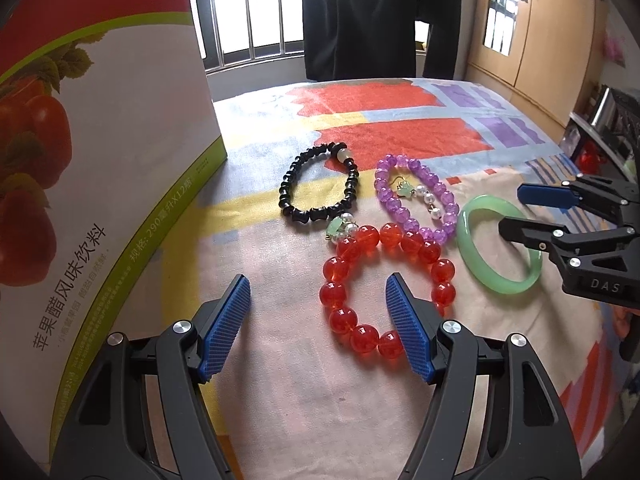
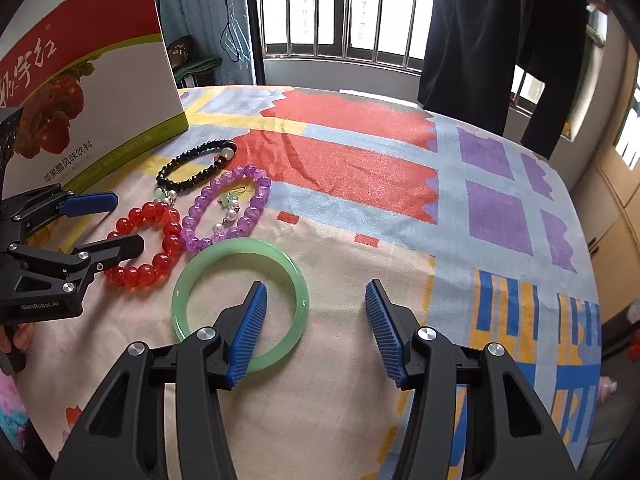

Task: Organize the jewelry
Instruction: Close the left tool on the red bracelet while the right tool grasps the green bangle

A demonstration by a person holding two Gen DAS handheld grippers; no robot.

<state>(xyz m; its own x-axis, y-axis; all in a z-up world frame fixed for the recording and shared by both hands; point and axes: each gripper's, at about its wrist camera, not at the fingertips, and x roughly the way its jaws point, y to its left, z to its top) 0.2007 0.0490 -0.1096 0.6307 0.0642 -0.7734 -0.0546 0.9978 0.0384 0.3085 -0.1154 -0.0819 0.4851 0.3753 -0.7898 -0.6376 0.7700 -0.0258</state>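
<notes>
Several pieces of jewelry lie on a patterned cloth: a black bead bracelet, a purple bead bracelet with a pearl earring inside it, a red bead bracelet, a second earring and a green jade bangle. My left gripper is open; its right finger lies over the red bracelet's edge. My right gripper is open, its left finger inside the bangle. The red bracelet and the left gripper show at left in the right wrist view.
A large white, red and green drink carton stands at the left, next to the jewelry. The cloth covers a bed. A window with bars and dark hanging clothes lie beyond. A wooden wardrobe stands at the right.
</notes>
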